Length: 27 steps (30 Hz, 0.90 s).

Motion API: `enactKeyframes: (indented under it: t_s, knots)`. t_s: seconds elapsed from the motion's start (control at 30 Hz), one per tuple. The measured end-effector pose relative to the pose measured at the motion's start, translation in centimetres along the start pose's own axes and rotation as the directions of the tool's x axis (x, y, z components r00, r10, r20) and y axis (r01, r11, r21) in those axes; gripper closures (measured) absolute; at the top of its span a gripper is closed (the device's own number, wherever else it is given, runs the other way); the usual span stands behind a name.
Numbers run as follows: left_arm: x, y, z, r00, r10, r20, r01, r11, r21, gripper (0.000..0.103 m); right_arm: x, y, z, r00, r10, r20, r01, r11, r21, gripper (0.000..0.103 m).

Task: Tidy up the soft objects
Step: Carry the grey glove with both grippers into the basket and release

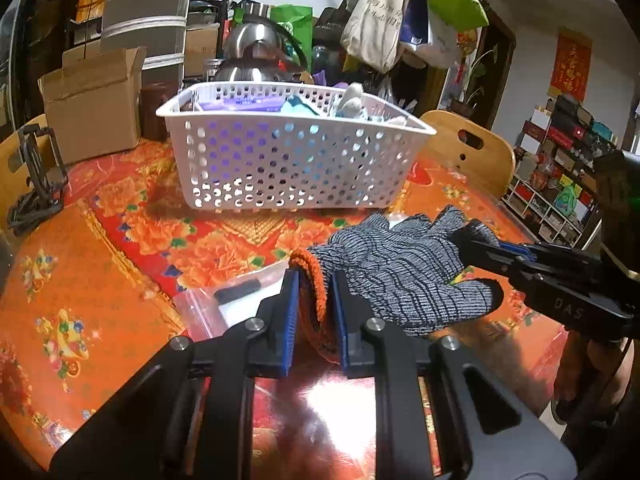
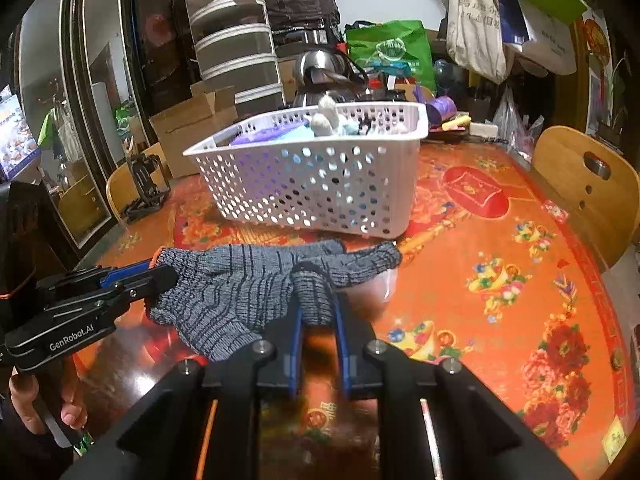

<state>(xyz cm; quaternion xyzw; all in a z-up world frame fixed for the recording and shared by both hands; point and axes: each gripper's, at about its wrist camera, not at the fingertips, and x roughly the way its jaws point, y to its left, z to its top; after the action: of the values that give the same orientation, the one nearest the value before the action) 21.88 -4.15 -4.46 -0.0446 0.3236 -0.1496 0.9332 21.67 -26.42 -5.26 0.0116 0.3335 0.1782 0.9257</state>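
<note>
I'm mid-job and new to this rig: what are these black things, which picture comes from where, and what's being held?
No robot arm here: a person holds one black two-finger tool in each hand, with a camera on each looking along its fingers. The left-wrist picture shows the left tool shut on the orange cuff of a grey knit glove. The right-wrist picture shows the right tool shut on one of the glove's fingers, so both hold the same glove. Ahead on the orange flowered table stands a white perforated basket already holding soft items. A clear plastic bag lies under the glove.
</note>
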Motion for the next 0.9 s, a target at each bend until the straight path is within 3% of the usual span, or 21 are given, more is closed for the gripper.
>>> enactKeyframes:
  t_s: [0.47,0.67,0.9]
  knots:
    - [-5.7,-0.2,5.2,0.996,-0.014,0.089,0.011,0.999,0.031,0.089,-4.0,2.2,5.5,0.997,0.017,0.074,-0.012,0.997,-0.070,0.090]
    - [-7.1,-0.2,9.9,0.992,-0.019,0.122,0.013,0.999,0.047,0.089,-4.6,2.4,10.2,0.994,0.011,0.109,-0.002,0.996,-0.087,0.090]
    - [-4.8,0.5,18.2,0.989,0.006,0.149,-0.011,0.999,0.033,0.089,-2.9,2.2,16.5,0.988,-0.030,0.154,0.047,0.992,-0.113,0.090]
